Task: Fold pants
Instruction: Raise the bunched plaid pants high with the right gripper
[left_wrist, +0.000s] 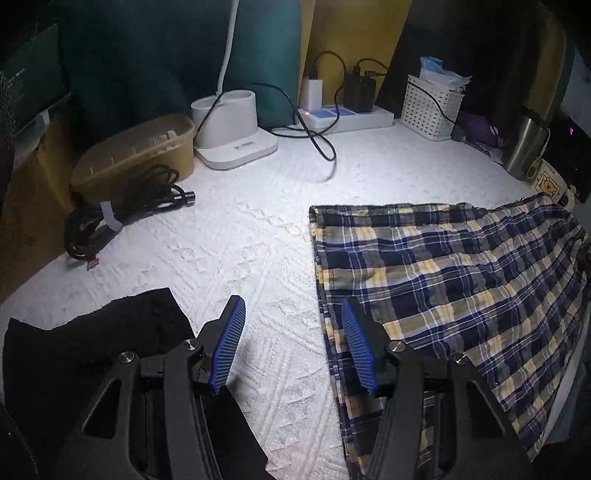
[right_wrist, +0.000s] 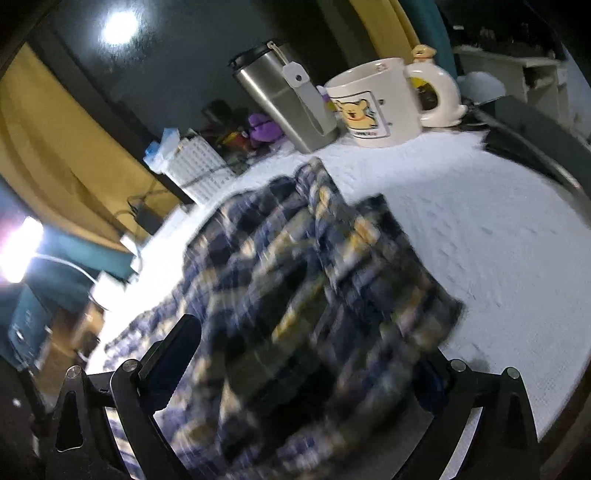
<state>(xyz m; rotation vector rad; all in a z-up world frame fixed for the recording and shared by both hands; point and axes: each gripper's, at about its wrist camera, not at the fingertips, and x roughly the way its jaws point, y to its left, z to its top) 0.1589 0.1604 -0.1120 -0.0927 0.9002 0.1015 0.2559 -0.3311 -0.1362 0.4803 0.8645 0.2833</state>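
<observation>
The plaid pants (left_wrist: 443, 277), navy, yellow and white, lie flat on the white textured table cover (left_wrist: 240, 240), right of centre. My left gripper (left_wrist: 291, 301) hovers at their left edge. It is open, with only bare cover between its blue pads, and its right finger (left_wrist: 356, 339) stands over the pants' edge. In the blurred right wrist view, the pants (right_wrist: 295, 258) rise in a fold across the middle. My right gripper (right_wrist: 310, 343) is spread wide with the fabric between its fingers. Its right finger is mostly hidden behind the cloth.
A black cloth (left_wrist: 92, 350) lies at the lower left under my left gripper. At the back are a coiled black cable (left_wrist: 122, 218), a brown box (left_wrist: 136, 151), a lamp base (left_wrist: 232, 125), a power strip (left_wrist: 343, 118) and a white basket (left_wrist: 428, 110). A steel tumbler (right_wrist: 280, 96) and a mug (right_wrist: 376, 103) stand just beyond the pants.
</observation>
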